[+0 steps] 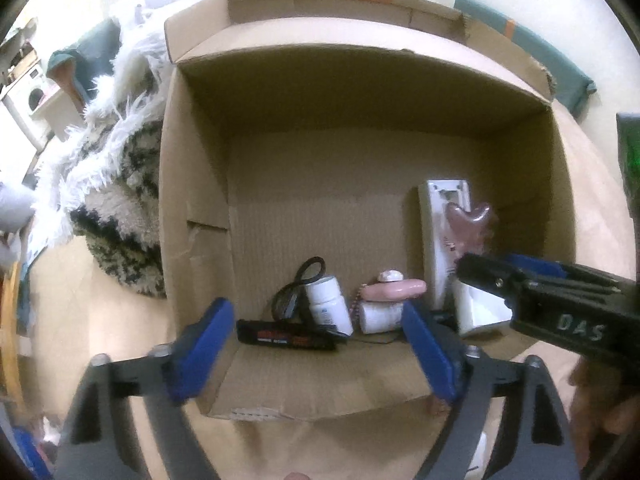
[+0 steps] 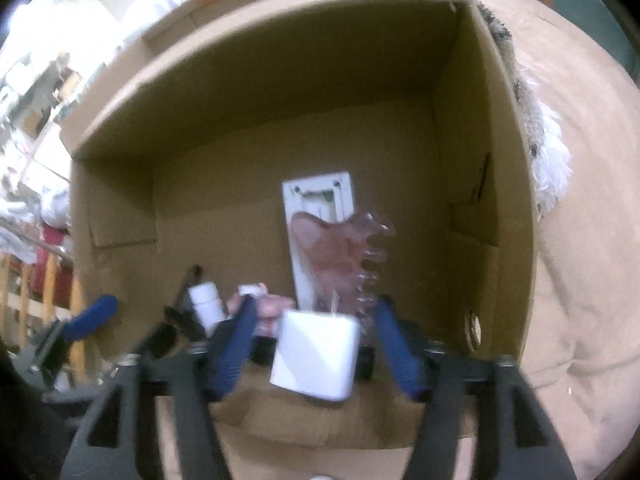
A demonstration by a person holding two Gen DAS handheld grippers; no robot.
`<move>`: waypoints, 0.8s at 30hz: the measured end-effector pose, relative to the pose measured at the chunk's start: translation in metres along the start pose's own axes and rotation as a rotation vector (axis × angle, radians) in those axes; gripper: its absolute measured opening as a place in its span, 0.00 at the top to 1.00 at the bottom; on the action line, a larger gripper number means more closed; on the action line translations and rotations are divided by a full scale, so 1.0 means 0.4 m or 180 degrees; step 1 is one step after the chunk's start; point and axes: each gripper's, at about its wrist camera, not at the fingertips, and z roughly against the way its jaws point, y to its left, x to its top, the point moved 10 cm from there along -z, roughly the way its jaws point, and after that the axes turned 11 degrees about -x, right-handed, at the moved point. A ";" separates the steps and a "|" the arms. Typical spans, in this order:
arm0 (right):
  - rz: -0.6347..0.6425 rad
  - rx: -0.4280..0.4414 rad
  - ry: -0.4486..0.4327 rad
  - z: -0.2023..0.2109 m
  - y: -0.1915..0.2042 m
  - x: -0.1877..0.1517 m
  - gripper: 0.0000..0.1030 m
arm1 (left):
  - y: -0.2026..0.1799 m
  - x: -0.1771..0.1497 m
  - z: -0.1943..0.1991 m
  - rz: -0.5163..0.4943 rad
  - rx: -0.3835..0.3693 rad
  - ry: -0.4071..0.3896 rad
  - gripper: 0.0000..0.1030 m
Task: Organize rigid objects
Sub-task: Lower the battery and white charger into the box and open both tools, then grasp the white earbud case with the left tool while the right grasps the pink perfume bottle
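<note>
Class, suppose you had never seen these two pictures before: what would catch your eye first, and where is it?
The big open cardboard box fills both views. Small things crowd its near edge: a white bottle, a black bar, and a pink clip against a white panel. A white block sits between the open right tongs.

Left gripper (image 1: 320, 344) and right gripper (image 2: 314, 344): jaws spread wide.
</note>
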 end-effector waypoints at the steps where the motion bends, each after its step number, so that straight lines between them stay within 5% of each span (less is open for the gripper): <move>1: -0.0012 0.0051 -0.0042 0.010 0.004 0.006 0.28 | -0.003 0.002 0.004 0.0011 -0.0027 -0.0017 0.13; 4: 0.0011 0.0074 -0.0156 0.033 0.012 0.021 0.17 | -0.006 0.005 0.018 0.0058 -0.0066 -0.0068 0.01; 7: -0.0021 0.0106 -0.0249 0.050 0.014 0.031 0.10 | -0.007 0.011 0.042 0.0134 -0.0134 -0.0136 0.00; 24: -0.0287 0.0136 -0.0227 0.083 -0.032 0.040 0.09 | -0.001 0.026 0.093 0.0343 -0.0328 -0.0167 0.00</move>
